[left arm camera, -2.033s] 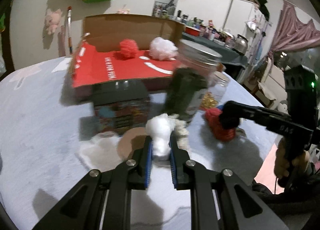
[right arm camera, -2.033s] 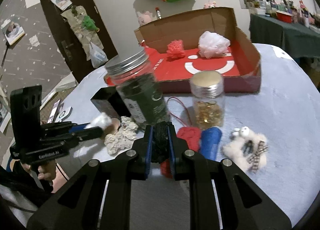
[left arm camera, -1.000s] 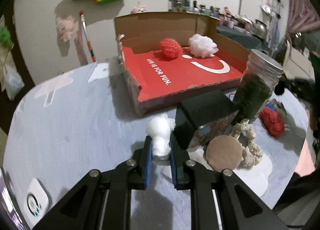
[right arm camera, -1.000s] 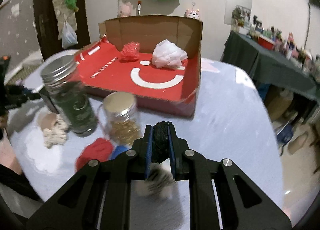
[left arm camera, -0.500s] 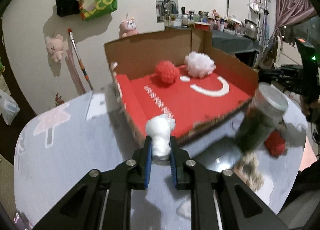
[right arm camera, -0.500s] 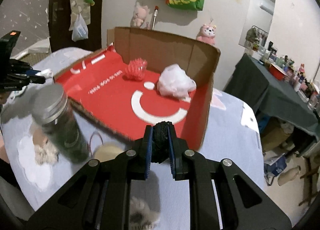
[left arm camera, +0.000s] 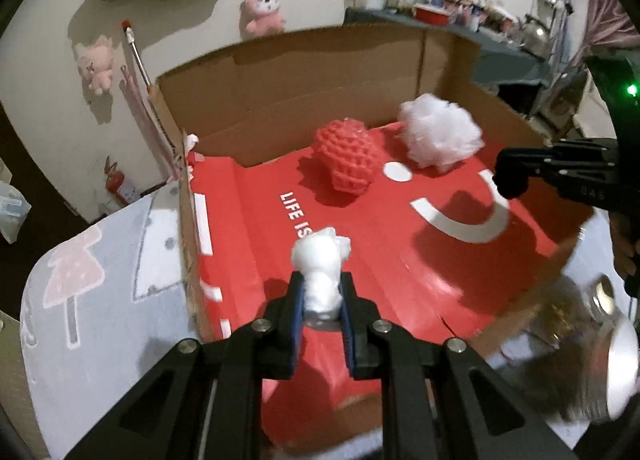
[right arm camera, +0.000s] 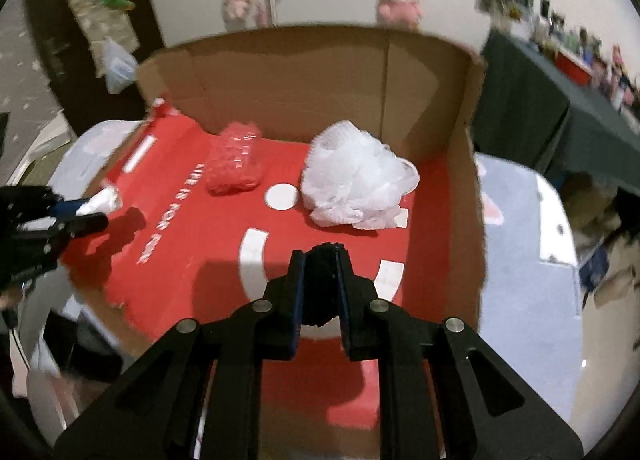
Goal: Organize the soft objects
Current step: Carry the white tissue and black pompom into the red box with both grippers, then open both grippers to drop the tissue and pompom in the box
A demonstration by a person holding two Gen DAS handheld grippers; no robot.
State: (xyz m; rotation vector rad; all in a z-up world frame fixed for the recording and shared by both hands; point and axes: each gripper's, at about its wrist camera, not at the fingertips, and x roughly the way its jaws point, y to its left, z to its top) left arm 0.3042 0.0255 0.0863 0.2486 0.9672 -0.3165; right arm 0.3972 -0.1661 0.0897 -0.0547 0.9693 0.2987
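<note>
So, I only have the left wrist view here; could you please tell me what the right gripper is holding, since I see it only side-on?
Observer: The right gripper is shut on a black soft object, seen between its fingers.
Operator: Thank you. Is it over the box?
Observer: Yes, above the red floor of the cardboard box, over the white smile print.
Operator: And is the white pouf close to it?
Observer: The white mesh pouf lies beyond the fingertips, apart from them, with the red knitted ball to its left.
</note>
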